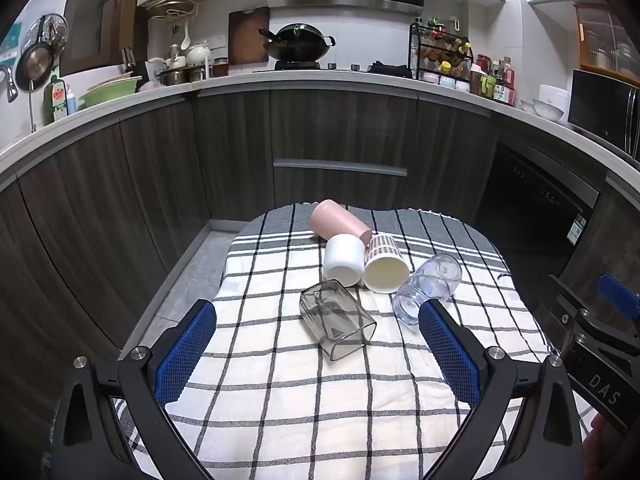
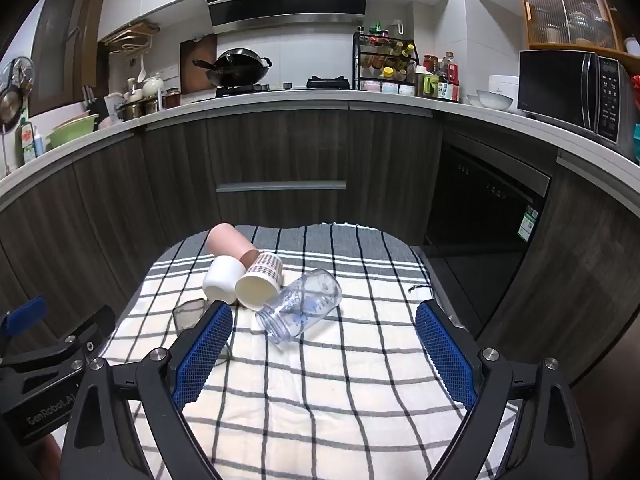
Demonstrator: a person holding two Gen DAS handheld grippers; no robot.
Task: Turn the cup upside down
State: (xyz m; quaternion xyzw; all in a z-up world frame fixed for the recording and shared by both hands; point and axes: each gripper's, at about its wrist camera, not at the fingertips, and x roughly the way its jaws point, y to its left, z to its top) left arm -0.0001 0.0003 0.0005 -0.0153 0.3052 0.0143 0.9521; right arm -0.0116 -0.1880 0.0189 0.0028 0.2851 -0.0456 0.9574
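Your left gripper (image 1: 318,322) stands with its blue pads (image 1: 188,350) wide apart, nothing between them, hovering above the near part of the checked cloth (image 1: 280,400). Your right gripper (image 2: 324,322) is likewise spread wide and holds nothing; it sits beside the left one, whose black body shows at the left edge of the right wrist view.

Five vessels lie on their sides in a cluster on the far half of the cloth. None is upright and none is inverted.

- Grey cup (image 1: 338,324): clear, squarish, nearest your left gripper, mouth towards you. In the right wrist view it is mostly hidden behind the left pad.
- White cup (image 1: 344,262): just behind the grey cup, touching the patterned cup on its right.
- Patterned cup (image 1: 386,266): paper, cream inside, mouth facing you.
- Pink cup (image 1: 340,222): farthest back, lying crosswise behind the white and patterned cups, touching or nearly touching them.
- Bottle (image 2: 300,306): clear, with blue print, mouth towards you, lying right of the patterned cup and close against it. It lies ahead of your right gripper, between the lines of its pads.

Neither gripper touches any vessel.
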